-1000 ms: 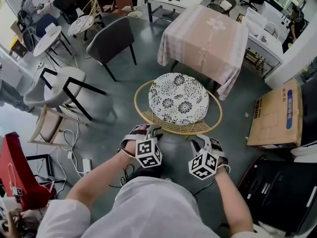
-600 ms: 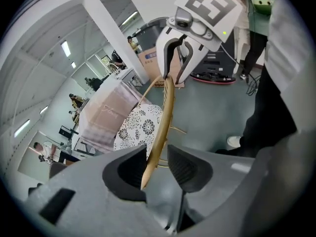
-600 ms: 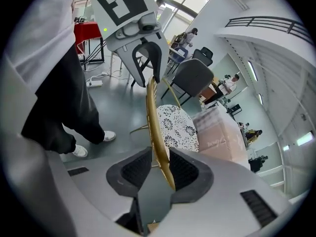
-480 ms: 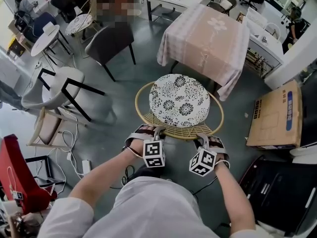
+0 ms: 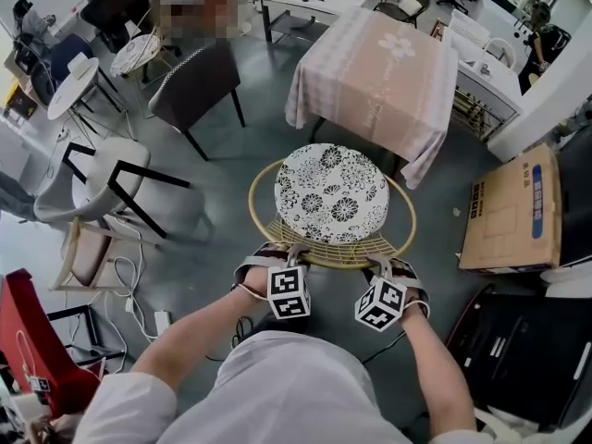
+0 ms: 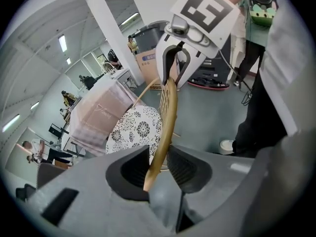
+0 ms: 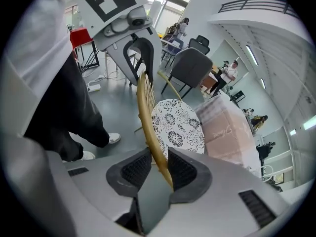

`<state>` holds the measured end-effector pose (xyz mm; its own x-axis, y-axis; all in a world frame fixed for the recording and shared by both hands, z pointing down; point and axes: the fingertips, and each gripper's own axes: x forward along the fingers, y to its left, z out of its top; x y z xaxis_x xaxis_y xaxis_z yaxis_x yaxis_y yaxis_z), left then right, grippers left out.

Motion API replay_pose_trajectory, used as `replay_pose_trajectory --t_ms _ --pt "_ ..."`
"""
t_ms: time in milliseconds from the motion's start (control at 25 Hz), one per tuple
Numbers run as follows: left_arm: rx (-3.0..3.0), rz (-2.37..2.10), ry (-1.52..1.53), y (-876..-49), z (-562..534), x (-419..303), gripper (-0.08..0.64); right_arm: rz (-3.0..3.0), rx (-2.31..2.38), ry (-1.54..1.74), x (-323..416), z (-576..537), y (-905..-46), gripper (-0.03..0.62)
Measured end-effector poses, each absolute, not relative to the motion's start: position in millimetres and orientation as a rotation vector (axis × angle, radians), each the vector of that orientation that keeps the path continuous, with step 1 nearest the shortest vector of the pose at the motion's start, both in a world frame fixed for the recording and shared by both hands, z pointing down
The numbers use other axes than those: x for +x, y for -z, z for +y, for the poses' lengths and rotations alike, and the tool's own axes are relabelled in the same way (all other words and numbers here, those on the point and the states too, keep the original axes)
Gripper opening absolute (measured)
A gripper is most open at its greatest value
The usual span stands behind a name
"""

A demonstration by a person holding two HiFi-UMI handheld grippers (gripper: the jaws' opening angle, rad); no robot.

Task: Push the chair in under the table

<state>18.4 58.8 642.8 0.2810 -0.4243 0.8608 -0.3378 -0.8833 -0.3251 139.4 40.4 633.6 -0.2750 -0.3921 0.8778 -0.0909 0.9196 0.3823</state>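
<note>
Back rim (image 6: 166, 107) of the chair (image 5: 331, 192) near the table (image 5: 375, 72) sits between the closing jaws of the left gripper (image 6: 158, 164) and the slightly parted jaws of the right gripper (image 7: 159, 169).

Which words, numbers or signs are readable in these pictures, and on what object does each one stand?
No text here can be read for certain.
Cardboard box: blue print, too small to read.
Tablecloth: faint script, too blurred to read.
Two marker cubes: black-and-white patterns only, no letters.

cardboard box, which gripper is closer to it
Right. The right gripper straddles the chair rim on the cardboard box side; the left gripper, jaws closing around the rim, is farther off.
</note>
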Motion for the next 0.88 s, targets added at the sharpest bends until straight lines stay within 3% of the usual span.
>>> replay_pose_trajectory --t_ms 880 --pt "-2.439 0.686 1.680 -645 -12 -15 0.121 -1.758 0.541 0.124 110 -18 -635 0.095"
